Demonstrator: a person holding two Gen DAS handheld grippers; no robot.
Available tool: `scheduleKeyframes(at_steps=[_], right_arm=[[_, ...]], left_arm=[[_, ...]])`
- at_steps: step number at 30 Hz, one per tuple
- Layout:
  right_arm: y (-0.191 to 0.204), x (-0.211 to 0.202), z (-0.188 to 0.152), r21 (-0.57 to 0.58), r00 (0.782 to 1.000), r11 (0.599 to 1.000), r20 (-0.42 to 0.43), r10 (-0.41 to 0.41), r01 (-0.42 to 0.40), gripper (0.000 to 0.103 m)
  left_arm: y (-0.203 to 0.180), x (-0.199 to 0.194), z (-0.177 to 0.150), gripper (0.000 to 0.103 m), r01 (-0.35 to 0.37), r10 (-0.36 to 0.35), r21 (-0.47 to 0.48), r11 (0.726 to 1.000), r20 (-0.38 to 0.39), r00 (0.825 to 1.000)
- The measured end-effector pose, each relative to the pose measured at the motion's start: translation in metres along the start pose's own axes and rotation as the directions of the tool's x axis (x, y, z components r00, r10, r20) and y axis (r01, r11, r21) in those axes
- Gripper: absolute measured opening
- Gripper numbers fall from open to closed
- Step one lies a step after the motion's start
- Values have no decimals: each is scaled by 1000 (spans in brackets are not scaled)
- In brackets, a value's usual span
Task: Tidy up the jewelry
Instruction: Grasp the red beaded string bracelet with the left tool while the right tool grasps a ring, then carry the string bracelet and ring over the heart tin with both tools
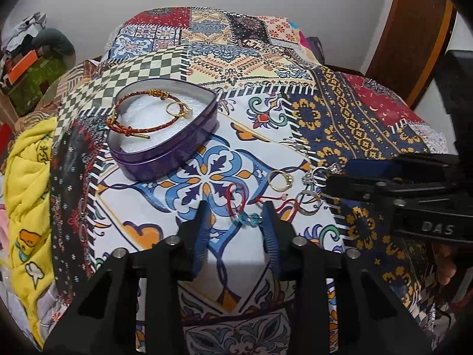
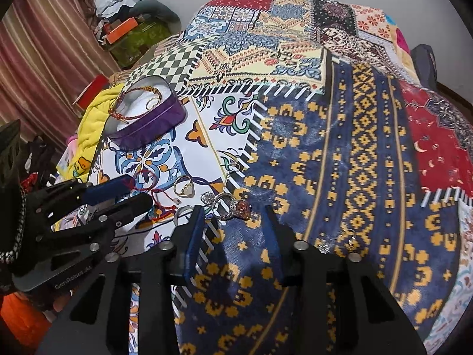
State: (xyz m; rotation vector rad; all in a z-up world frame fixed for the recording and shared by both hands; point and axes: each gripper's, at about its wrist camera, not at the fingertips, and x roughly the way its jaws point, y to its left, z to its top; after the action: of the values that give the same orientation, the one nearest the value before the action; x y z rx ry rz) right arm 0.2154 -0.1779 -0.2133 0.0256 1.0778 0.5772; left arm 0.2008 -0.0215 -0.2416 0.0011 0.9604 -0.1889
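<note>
A purple heart-shaped tin (image 1: pixel 165 159) (image 2: pixel 153 127) sits on the patterned cloth and holds a red braided bracelet (image 1: pixel 130 112) and a gold ring (image 1: pixel 176 109). My left gripper (image 1: pixel 236 211) is open, its fingers either side of a red cord bracelet with a blue charm (image 1: pixel 245 217). A gold ring (image 1: pixel 280 180) (image 2: pixel 184 188), a silver ring (image 1: pixel 307 205) and silver pieces (image 1: pixel 320 173) lie just beyond. My right gripper (image 2: pixel 235 216) is open, just short of a ring with an orange stone (image 2: pixel 241 207) and a clear-stone ring (image 2: pixel 210 198).
The patchwork cloth (image 1: pixel 354 124) covers a raised surface. A yellow towel (image 1: pixel 26 183) lies at its left edge. Two small silver earrings (image 2: pixel 337 239) lie on the blue patch at right. Clutter stands by the far wall (image 2: pixel 133 32).
</note>
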Motion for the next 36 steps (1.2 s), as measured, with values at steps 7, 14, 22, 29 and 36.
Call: scheduleKeyframes(at_steps=[7,14,22,29,36], right_arm=[[-2,2,0,21,1000,1000,14,5,-6,13],[-5,-11,0,22,999,1000,48,-4,3,12],[-8,-34,3,31,995,999,96,-24,21,12],[2,-52,12,5,989,1000,148,-31,31,12],[20,-67,20,-25,980,999,197,-16,21,12]], left_arm=[[8,2,0,17,53,-52,-52,997,3,999],[11,-7,1,2,59,-58,-88,994,10,998],[11,-30,-1,2,31,-27,-90,995,51,998],[14,-60,8,2,7,3,-80,997,122,993],[17,-84,19,2,-10,25,-83,996,189,982]])
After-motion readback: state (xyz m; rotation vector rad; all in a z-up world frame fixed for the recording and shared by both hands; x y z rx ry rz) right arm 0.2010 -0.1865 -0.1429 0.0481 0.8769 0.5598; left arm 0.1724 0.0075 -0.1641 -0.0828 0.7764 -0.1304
